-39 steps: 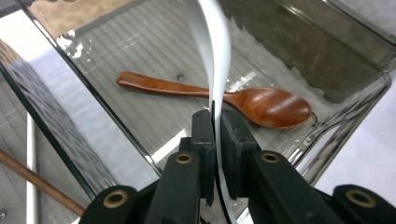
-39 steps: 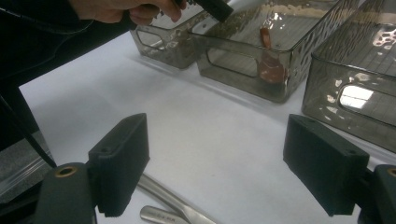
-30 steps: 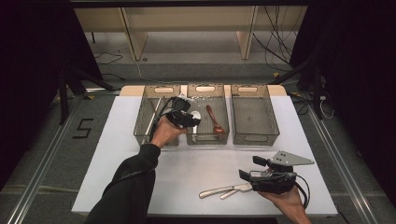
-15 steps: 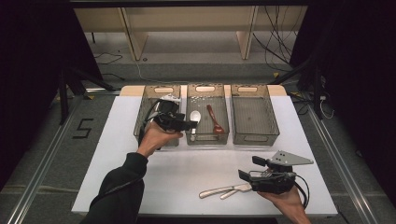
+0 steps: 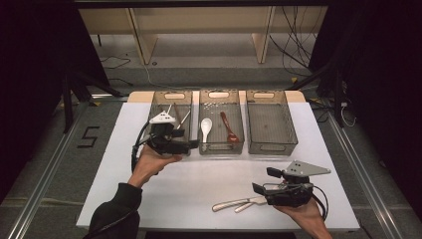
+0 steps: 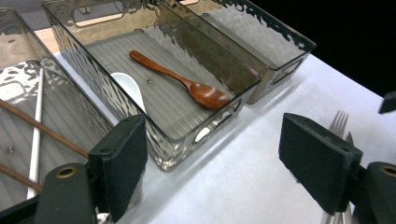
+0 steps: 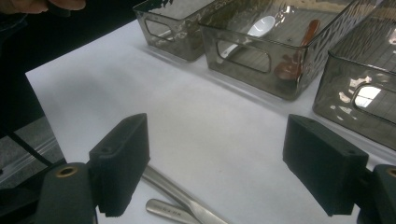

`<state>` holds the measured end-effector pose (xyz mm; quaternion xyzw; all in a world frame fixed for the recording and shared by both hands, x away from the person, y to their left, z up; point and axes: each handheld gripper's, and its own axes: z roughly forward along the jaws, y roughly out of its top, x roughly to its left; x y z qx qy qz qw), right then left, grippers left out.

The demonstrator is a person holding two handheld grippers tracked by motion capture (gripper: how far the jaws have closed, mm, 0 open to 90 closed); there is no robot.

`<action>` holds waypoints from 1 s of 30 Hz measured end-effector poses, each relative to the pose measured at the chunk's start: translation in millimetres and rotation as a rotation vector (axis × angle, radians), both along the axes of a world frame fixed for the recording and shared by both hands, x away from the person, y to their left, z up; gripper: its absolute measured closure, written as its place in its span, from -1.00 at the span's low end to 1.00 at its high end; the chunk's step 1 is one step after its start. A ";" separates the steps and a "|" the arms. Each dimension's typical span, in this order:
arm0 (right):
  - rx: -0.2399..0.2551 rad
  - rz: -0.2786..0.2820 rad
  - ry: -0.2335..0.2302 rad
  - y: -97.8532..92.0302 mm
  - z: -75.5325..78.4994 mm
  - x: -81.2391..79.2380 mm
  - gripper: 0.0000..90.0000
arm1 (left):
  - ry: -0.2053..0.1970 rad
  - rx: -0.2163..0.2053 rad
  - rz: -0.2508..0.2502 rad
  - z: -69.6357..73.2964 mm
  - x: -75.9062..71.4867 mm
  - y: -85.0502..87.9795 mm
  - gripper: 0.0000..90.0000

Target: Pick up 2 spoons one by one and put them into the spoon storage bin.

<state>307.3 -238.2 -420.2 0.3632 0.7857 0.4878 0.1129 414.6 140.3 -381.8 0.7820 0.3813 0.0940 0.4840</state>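
My left gripper hangs open just in front of the left bin and middle bin. Its jaws have just been opening, and nothing is between them. A white spoon and a brown wooden spoon lie in the middle bin; both spoons are close ahead of these jaws. Chopsticks lie in the left bin. My right gripper is open low over the table's near right, above a metal fork and another metal piece, whose handles lie under its jaws.
The right bin stands empty beside the middle one. The white table has bare room between the bins and the near edge. The fork's tines show past the left gripper's right jaw. Dark floor and cables surround the table.
My left gripper has drawn back from over the bins, toward the near left. The white spoon it covered now lies in plain sight in the middle bin. The right gripper stayed put.
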 end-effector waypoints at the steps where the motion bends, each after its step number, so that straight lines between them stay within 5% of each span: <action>1: -0.009 0.008 0.002 0.3 0.3 0.2 -0.47 | 0.000 -0.001 0.002 -0.7 -2.4 1.7 -0.48; 30: -0.250 0.171 0.019 29.2 4.0 14.4 -0.46 | -0.068 -0.026 0.054 -42.5 -59.9 47.9 -0.54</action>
